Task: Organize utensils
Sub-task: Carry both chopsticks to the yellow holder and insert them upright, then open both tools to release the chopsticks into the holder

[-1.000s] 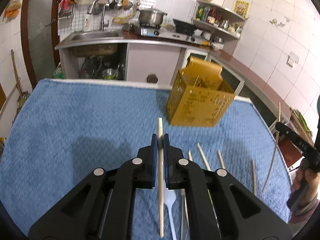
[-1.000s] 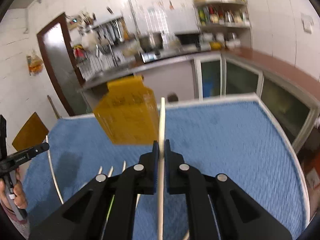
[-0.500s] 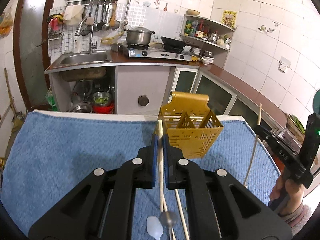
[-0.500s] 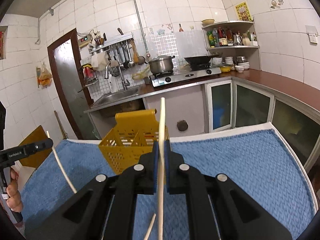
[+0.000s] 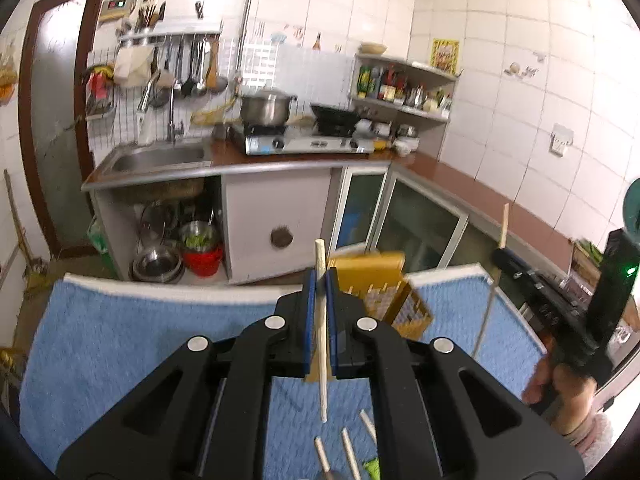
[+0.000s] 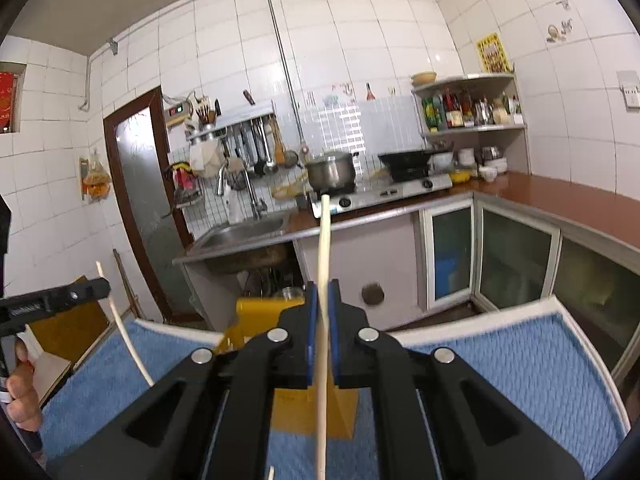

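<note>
Your blue towel (image 5: 120, 344) covers the counter, and the yellow utensil basket (image 5: 384, 292) stands on it near its far edge. Just before the basket, your left tongs (image 5: 319, 292) are clamped on a chopstick (image 5: 321, 360), your right tongs (image 6: 323, 300) on a second chopstick (image 6: 324, 248); both sticks are lifted off the towel.

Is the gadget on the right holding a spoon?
No, the right gripper is shut on a pale chopstick that sticks up between its blue pads.

Two pale chopsticks (image 5: 321, 332) (image 6: 323, 300) held raised above yellow perforated utensil basket (image 5: 390, 300), near-upright. More chopsticks (image 5: 346, 454) laid flat on towel before basket.
</note>
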The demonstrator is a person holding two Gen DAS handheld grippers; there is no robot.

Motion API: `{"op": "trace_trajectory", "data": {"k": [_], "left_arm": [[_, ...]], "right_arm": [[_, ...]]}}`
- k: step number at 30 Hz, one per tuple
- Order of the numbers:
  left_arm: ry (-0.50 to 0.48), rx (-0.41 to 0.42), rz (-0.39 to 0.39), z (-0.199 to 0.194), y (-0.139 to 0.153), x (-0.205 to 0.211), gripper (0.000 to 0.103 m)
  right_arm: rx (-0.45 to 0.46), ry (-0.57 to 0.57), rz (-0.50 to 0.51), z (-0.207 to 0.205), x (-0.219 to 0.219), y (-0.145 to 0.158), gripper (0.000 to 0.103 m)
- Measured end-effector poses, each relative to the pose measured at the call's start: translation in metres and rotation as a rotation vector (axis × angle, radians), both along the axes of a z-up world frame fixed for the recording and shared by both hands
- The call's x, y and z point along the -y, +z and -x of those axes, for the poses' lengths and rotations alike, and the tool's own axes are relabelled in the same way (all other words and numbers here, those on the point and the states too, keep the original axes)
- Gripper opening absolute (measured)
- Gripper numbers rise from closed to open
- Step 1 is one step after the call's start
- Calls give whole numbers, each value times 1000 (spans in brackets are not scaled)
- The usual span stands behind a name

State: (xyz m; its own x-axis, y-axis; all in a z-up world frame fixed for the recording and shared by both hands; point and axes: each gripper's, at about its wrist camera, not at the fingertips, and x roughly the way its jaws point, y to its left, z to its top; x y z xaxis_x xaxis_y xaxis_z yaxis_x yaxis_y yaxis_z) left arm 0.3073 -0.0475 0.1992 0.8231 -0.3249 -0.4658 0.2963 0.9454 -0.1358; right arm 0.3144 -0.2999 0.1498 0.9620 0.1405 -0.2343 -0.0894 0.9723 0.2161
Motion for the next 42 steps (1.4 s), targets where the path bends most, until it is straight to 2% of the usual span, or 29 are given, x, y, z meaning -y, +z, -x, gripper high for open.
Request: {"op": "trace_trajectory", "data": {"k": [6, 11, 13, 17, 20, 24, 30, 34, 39, 42], "left_arm": [[-8, 105, 5, -6, 51, 16, 4], [8, 178, -6, -21, 63, 35, 4], [4, 195, -4, -28, 57, 41, 4], [-24, 177, -26, -43, 22, 56, 4], [-25, 162, -59, -50, -9, 62, 4], [-26, 117, -36, -62, -43, 55, 4], [-11, 77, -27, -73, -84, 48, 4], [4, 102, -26, -72, -90, 48, 4], [-1, 77, -9, -67, -88, 44, 5], [3, 59, 2, -59, -85, 38, 22]], "right_arm": [[85, -27, 13, -29, -10, 25, 6], [159, -49, -10, -53, -14, 31, 6], [187, -60, -31, -62, -14, 27, 6], [213, -59, -30, -75, -17, 10, 6], [204, -47, -15, -79, -23, -9, 6], [164, -39, 30, -81, -28, -38, 6], [111, -46, 72, -78, -29, -65, 6], [78, -44, 98, -77, -31, -73, 6], [41, -25, 100, -72, -32, -71, 8], [19, -17, 103, -65, -32, -63, 8]]}}
